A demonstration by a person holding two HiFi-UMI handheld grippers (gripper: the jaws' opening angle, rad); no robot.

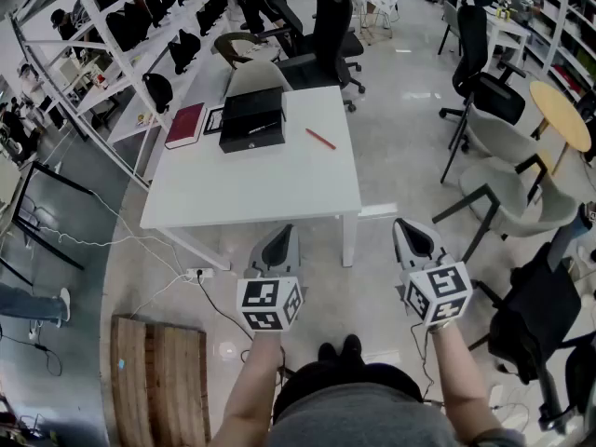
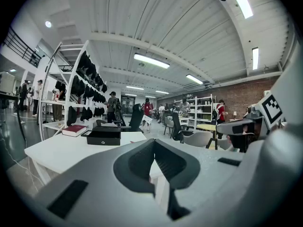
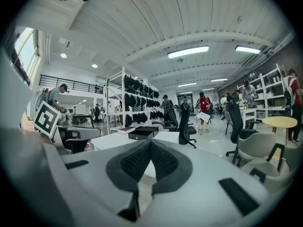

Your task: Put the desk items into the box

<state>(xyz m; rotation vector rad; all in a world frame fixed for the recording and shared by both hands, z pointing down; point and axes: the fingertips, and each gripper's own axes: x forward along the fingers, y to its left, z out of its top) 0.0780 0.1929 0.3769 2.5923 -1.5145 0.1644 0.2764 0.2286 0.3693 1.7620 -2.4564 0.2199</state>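
A black box stands at the far end of the white table. Left of it lie a dark red book and a small dark flat item; a red pen lies to its right. Both grippers hang in front of the table's near edge, over the floor. My left gripper is shut and holds nothing, and my right gripper is the same. The left gripper view shows its jaws pressed together, the box and book far beyond. In the right gripper view the jaws also meet, the box distant.
Black office chairs stand behind the table and grey chairs to the right. A white shelf rack with dark items runs along the left. A wooden pallet and cables lie on the floor at the lower left. People stand in the background.
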